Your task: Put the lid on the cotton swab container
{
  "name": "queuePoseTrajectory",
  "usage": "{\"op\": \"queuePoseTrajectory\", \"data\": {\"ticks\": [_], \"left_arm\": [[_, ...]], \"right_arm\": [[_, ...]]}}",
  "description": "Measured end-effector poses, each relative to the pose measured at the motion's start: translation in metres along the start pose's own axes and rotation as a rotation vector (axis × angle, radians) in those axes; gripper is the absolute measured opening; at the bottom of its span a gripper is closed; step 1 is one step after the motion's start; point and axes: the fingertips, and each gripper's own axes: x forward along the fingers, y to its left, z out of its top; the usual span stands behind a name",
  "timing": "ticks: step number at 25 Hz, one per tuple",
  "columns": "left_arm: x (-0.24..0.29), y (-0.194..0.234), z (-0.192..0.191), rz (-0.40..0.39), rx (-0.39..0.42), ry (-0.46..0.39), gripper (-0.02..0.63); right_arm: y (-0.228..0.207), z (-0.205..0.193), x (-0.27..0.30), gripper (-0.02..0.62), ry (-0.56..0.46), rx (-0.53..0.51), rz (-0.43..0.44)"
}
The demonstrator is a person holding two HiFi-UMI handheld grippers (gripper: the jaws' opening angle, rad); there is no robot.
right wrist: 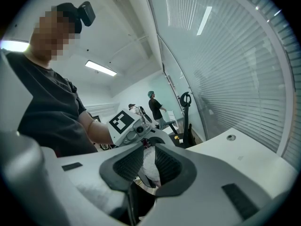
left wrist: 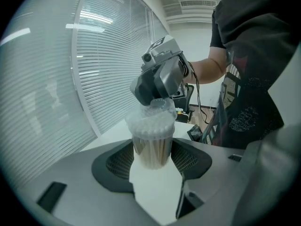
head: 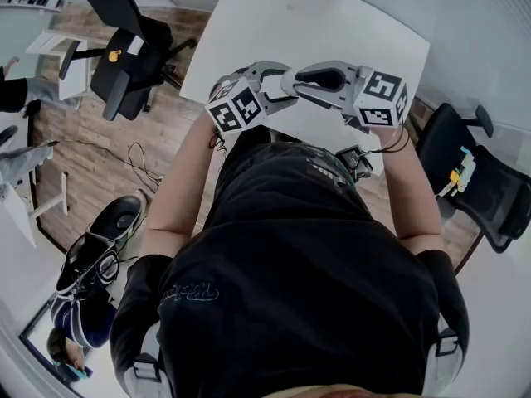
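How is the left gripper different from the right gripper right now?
The left gripper holds the cotton swab container by its sides, while the right gripper pinches the clear lid. The left gripper's jaws stand wide apart; the right gripper's jaws are much closer together. The left gripper grips low on the container, and the right gripper works at its top. Both are grey with black pads, and both hold something.

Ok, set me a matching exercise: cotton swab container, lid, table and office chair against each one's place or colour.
1 cotton swab container
2 lid
3 table
4 office chair

a black, on the wood floor
b clamped in the right tongs
c white
d clamped in the left tongs

Pairs: 1-d, 2-b, 3-c, 4-a
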Motion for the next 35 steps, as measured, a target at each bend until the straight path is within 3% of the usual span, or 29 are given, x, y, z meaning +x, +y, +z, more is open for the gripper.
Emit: {"op": "queuePoseTrajectory", "data": {"ticks": [21, 29, 35], "left_arm": [[0.003, -0.003, -0.003, -0.004, 0.002, 0.015, 0.256], [0.003, -0.007, 0.001, -0.001, -0.011, 0.01, 0.256], [0.001, -0.006, 0.001, -0.001, -0.027, 0.017, 0.256]], "right_arm": [[0.001, -0.01, 0.004, 0.087, 0.027, -0.023, -0.015], [0.008, -0.011, 0.004, 0.087, 0.085, -0.163, -0.094], [0.007, -0.012, 0.007, 0.087, 0.115, -0.207, -0.135]]}}
